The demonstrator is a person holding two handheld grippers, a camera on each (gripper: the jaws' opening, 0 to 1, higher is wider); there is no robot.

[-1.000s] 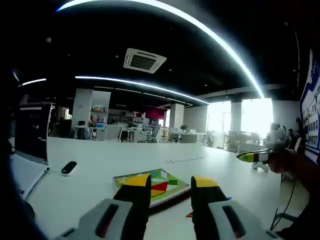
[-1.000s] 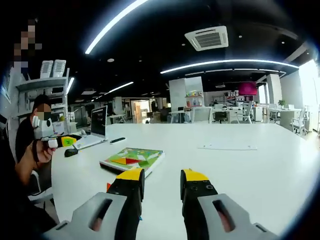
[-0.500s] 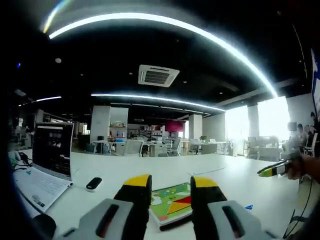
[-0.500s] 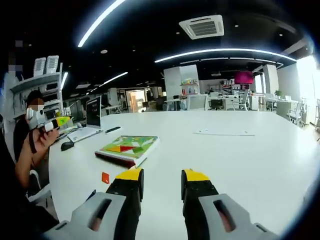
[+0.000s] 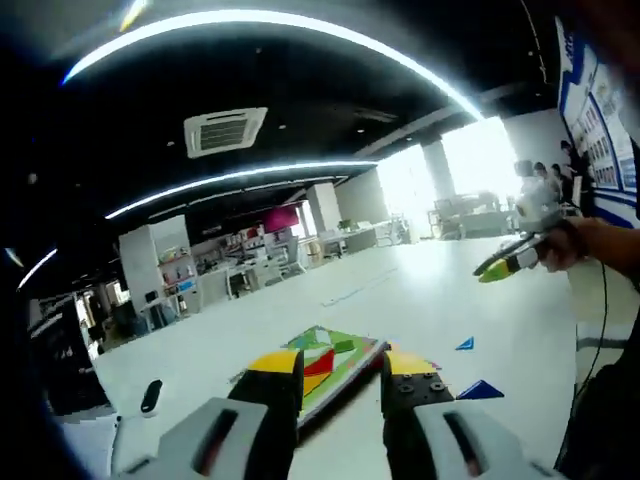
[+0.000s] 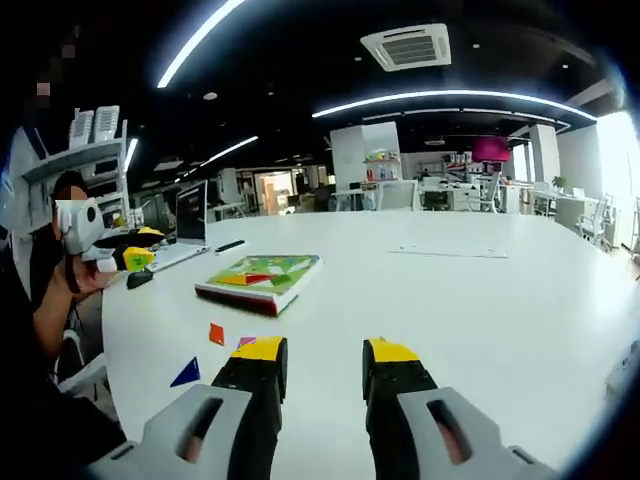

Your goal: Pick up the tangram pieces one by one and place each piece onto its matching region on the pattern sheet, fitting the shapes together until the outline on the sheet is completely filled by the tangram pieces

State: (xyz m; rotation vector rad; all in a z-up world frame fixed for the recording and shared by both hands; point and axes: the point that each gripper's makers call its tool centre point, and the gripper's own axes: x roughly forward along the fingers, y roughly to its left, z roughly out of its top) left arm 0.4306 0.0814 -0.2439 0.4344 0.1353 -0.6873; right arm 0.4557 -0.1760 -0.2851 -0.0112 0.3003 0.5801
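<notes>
Nearest, at the bottom of each view, both pairs of tongs stand parted and hold nothing: the left tongs (image 5: 342, 375) in the left gripper view, the right tongs (image 6: 325, 365) in the right gripper view.

Just beyond the right tongs, loose tangram pieces lie on the white table (image 6: 480, 300): a blue triangle (image 6: 186, 374), an orange piece (image 6: 216, 334) and a pink piece (image 6: 245, 342) at lower left. Half a second ago only the orange piece and a sliver of blue showed, so the camera has swung and picking looks about to begin.

Farther, left of centre, sits the pattern sheet (image 6: 262, 272), on a flat board.
</notes>
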